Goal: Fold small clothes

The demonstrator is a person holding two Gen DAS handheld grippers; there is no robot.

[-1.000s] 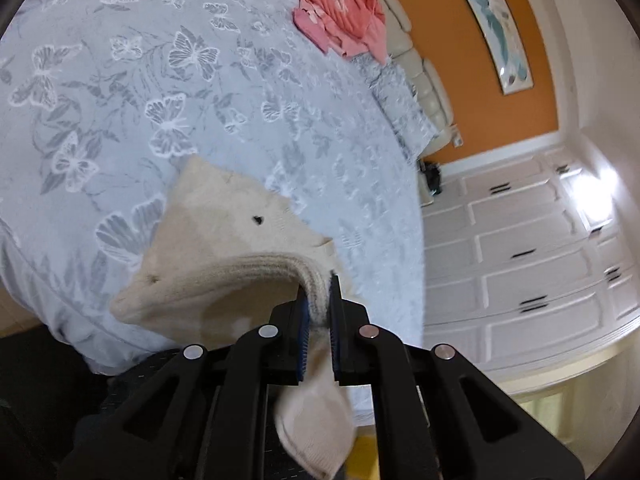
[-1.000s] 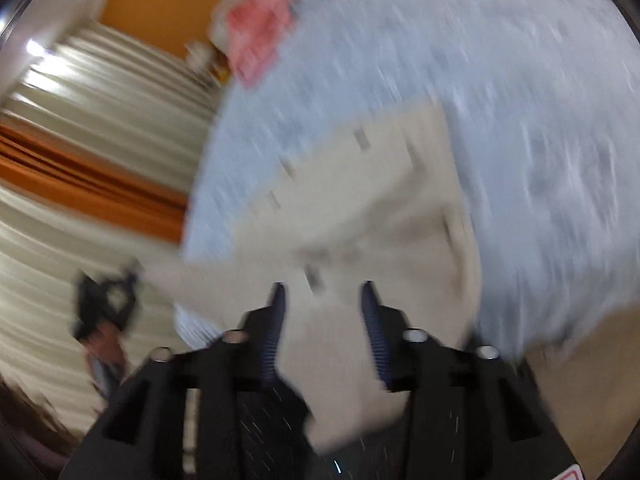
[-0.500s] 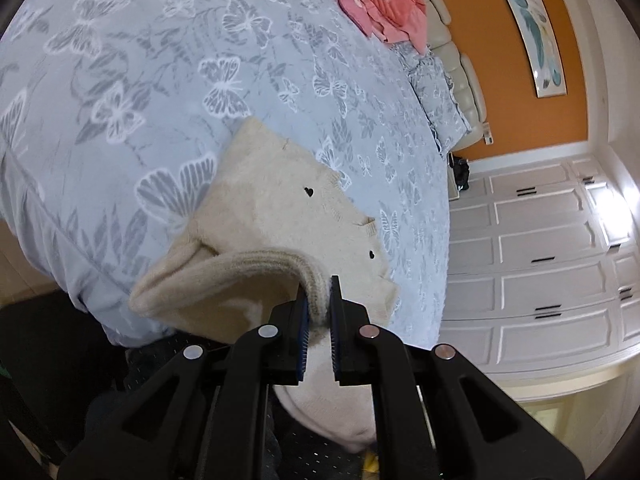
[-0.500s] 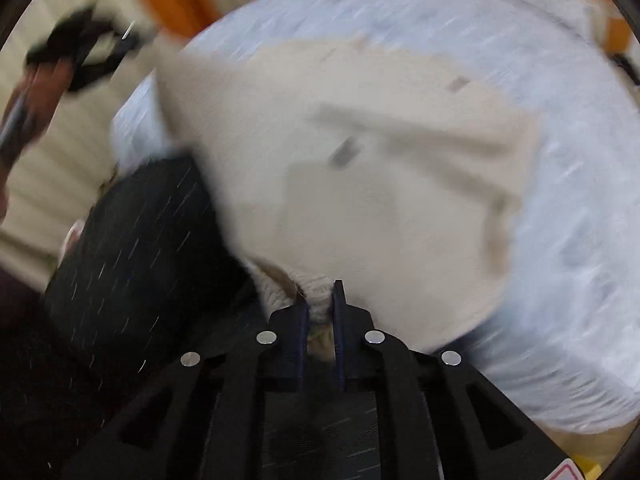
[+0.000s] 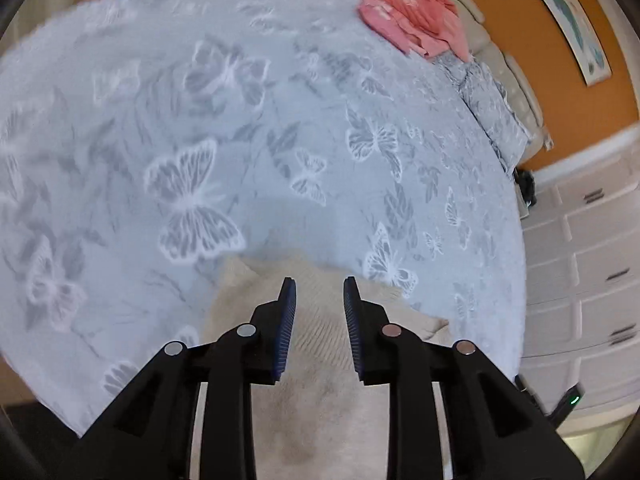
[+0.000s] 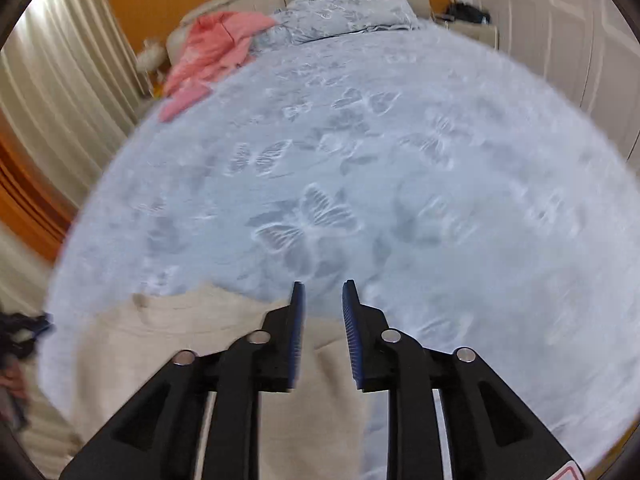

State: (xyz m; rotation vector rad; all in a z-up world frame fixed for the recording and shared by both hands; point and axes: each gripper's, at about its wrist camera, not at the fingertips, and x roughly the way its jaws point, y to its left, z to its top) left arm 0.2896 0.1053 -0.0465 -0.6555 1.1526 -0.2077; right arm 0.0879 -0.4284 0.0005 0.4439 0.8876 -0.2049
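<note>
A small cream knit garment (image 5: pixel 316 360) lies flat near the front edge of the bed. In the left wrist view my left gripper (image 5: pixel 318 286) is open and empty, hovering just over the garment's far edge. The garment also shows in the right wrist view (image 6: pixel 168 344), low and to the left. My right gripper (image 6: pixel 322 290) is open and empty above the garment's right part, its tips over the bedspread.
The bed wears a pale blue butterfly-print bedspread (image 5: pixel 240 140). A pink garment (image 5: pixel 408 12) is heaped at the far end near the pillow (image 6: pixel 344 12). White wardrobe doors (image 5: pixel 588 280) stand to the right. Curtains (image 6: pixel 52 80) hang on the left.
Both grippers were shut on the cream garment half a second ago. They have let go and opened, and the garment now lies on the bed. Both views have swung toward the headboard.
</note>
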